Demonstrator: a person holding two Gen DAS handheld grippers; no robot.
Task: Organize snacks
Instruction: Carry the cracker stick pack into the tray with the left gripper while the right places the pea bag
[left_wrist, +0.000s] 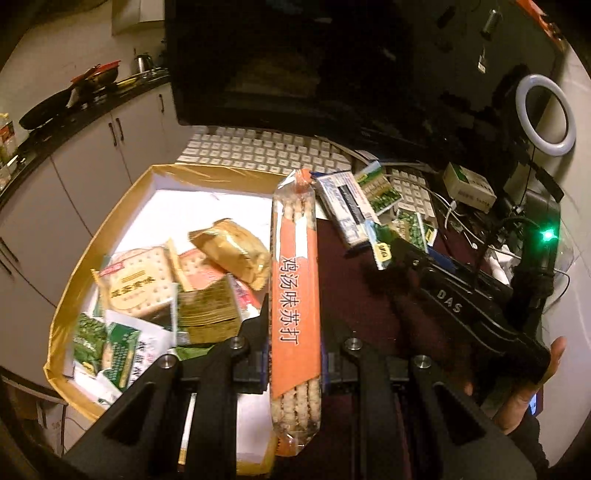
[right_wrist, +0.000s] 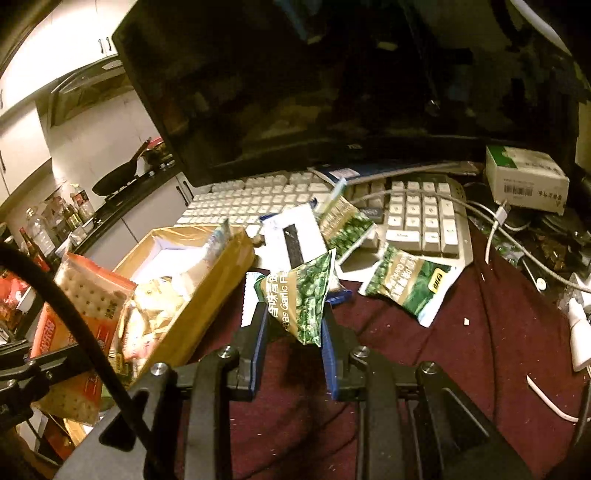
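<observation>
My left gripper (left_wrist: 294, 321) is shut on a long orange sleeve of soda crackers (left_wrist: 295, 266), held lifted over the right edge of a gold-rimmed cardboard box (left_wrist: 110, 221). Several snack packs lie in the box, among them cracker packs (left_wrist: 140, 280) and a gold pouch (left_wrist: 232, 251). My right gripper (right_wrist: 293, 314) is shut on a green garlic-pea packet (right_wrist: 306, 291), raised a little above the maroon cloth (right_wrist: 443, 369). In the left wrist view the right gripper (left_wrist: 391, 240) shows at the right with that packet. Another pea packet (right_wrist: 402, 284) lies on the cloth, and a third (right_wrist: 343, 221) leans on the keyboard.
A white-and-blue packet (right_wrist: 291, 236) lies beside the box wall (right_wrist: 207, 295). Behind are a white keyboard (right_wrist: 417, 218), a dark monitor (right_wrist: 332, 92), a small white carton (right_wrist: 524, 177) and loose cables (right_wrist: 495, 236). A ring light (left_wrist: 545, 114) stands far right. A hand (left_wrist: 535, 387) holds the right gripper.
</observation>
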